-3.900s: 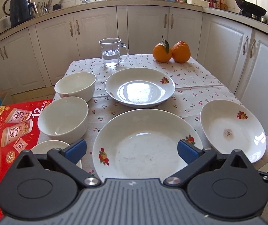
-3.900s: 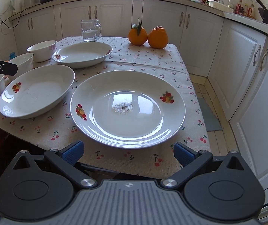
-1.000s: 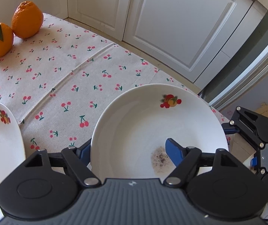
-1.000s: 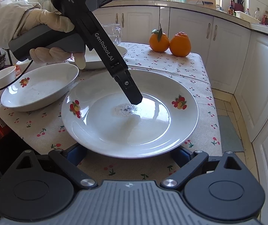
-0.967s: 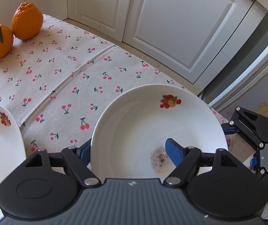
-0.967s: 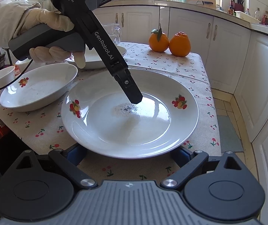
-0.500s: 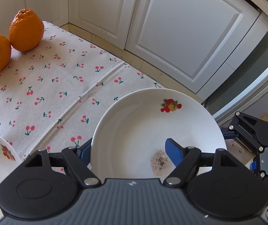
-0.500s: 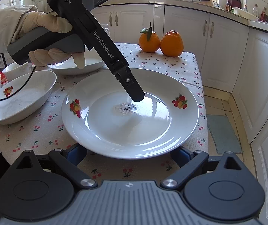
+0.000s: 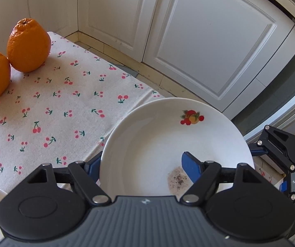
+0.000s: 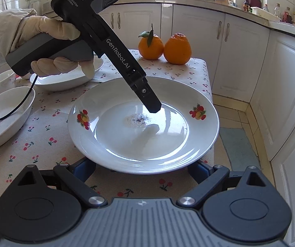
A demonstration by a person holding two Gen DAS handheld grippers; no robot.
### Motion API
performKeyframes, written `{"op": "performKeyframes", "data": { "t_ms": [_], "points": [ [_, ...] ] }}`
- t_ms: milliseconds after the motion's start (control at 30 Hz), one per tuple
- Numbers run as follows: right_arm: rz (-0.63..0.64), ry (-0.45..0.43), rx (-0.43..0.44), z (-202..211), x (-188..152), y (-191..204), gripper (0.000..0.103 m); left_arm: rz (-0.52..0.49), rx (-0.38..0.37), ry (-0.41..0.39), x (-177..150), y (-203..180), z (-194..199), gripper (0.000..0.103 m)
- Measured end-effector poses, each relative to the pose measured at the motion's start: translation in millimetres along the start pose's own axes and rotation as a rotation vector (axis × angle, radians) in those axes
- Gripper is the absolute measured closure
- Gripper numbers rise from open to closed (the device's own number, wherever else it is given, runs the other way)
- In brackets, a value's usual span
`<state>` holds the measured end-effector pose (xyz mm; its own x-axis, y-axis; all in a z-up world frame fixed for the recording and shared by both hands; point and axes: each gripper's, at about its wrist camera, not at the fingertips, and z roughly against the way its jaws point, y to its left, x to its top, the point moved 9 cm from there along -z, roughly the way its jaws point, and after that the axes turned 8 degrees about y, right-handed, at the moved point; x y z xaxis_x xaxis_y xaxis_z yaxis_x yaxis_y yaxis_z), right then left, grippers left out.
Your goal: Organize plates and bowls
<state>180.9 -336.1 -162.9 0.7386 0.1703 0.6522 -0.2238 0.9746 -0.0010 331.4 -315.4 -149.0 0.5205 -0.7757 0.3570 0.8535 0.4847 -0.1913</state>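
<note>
A white plate with fruit prints and a dark crumb patch (image 9: pixel 163 144) is held up off the cherry tablecloth. My left gripper (image 9: pixel 141 164) is shut on its left rim, one blue finger inside the dish, one outside. In the right wrist view the same plate (image 10: pixel 147 140) is raised and tilted, the left gripper's finger (image 10: pixel 147 96) reaching into it from above. My right gripper (image 10: pixel 143 164) has both blue fingers under the plate's near rim; their grip is hidden.
Two oranges (image 9: pixel 27 45) stand on the cherry tablecloth (image 9: pixel 65 103), also at the far end in the right wrist view (image 10: pixel 163 46). Two more plates (image 10: pixel 1 121) and a bowl (image 10: pixel 1 82) lie to the left. White cabinets (image 10: pixel 281 82) stand close on the right.
The plate has risen off the cloth and tilted, carried by both grippers. The view has shifted toward the oranges and the table's far edge.
</note>
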Motion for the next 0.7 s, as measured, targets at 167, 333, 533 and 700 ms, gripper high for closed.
{"op": "performKeyframes", "data": {
  "t_ms": [167, 333, 533, 700],
  "points": [
    [-0.01, -0.005, 0.002, -2.1, 2.9, -3.3, 0.005, 0.008, 0.006, -0.003, 3.1, 4.9, -3.0, 0.026],
    [-0.021, 0.0, 0.0, -6.5, 6.2, -6.7, 0.005, 0.013, 0.006, -0.01, 7.3, 7.6, -4.7, 0.026],
    [-0.028, 0.001, -0.004, -9.7, 7.8, -7.9, 0.005, 0.004, 0.014, -0.012, 8.5, 8.4, -6.9, 0.026],
    [-0.037, -0.002, -0.005, -11.8, 8.9, -9.0, 0.005, 0.012, 0.019, -0.019, 8.9, 10.4, -6.1, 0.027]
  ]
}}
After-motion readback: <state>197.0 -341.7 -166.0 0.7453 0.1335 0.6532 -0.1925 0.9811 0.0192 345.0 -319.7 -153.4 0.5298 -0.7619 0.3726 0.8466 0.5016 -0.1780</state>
